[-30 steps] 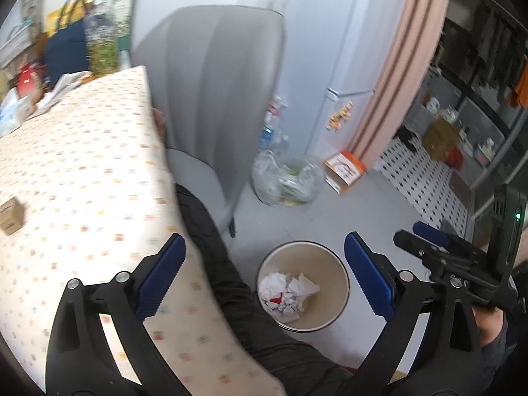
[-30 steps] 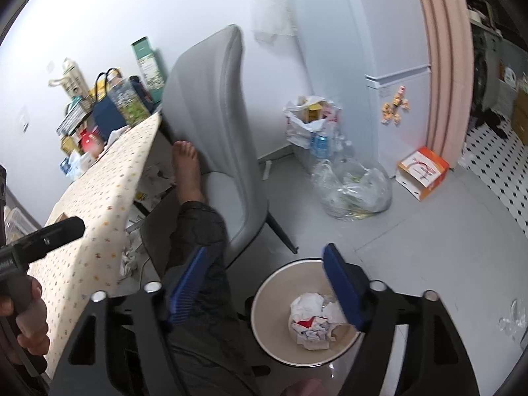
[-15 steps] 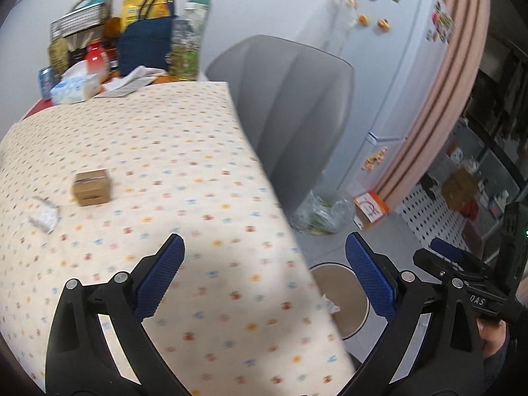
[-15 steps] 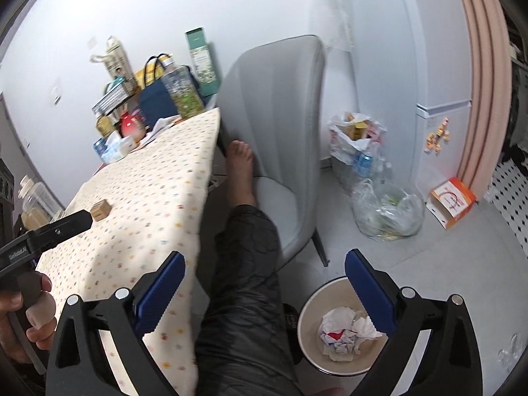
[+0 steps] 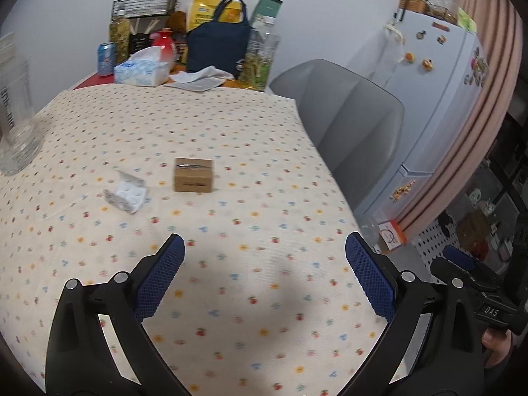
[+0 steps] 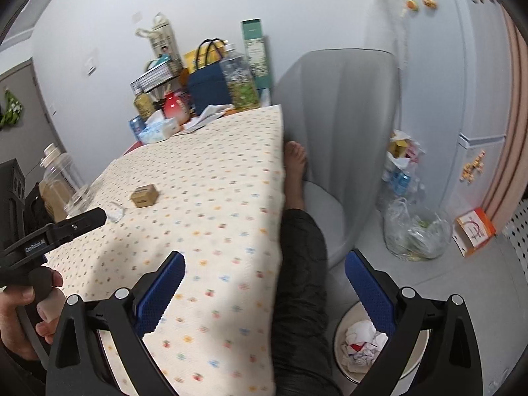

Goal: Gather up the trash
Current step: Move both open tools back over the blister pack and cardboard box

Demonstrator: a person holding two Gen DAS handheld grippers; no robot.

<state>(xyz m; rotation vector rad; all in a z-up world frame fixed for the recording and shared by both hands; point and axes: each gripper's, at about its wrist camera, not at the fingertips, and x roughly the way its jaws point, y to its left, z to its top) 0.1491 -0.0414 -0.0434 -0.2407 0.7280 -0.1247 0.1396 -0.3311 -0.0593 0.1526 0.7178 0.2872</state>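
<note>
The surface (image 5: 231,151), under a dotted cloth, is mostly bare in its near half; its right edge drops straight to a grey chair (image 5: 349,125), and a person's leg (image 6: 300,250) fills the gap between that edge and the chair seat. Clutter crowds only the far end: a navy bag (image 5: 217,49), a tissue box (image 5: 142,71), a can and bottles. A clear jar (image 5: 16,138) stands at the far left edge.

The left gripper (image 5: 264,264) hovers over the near surface with its fingers (image 5: 161,274) spread wide and nothing between them. Two pieces of trash lie beyond them, well apart from the tips: one small brown box (image 5: 193,175) straight ahead, and one crumpled white wrapper (image 5: 127,196) just left of it.

The right gripper (image 6: 264,280) straddles the right edge, its fingers (image 6: 369,290) spread wide and empty, having just finished opening. One bin (image 6: 419,359) with crumpled paper sits on the floor under its right finger. One clear bag of rubbish (image 6: 415,231) sits farther right.
</note>
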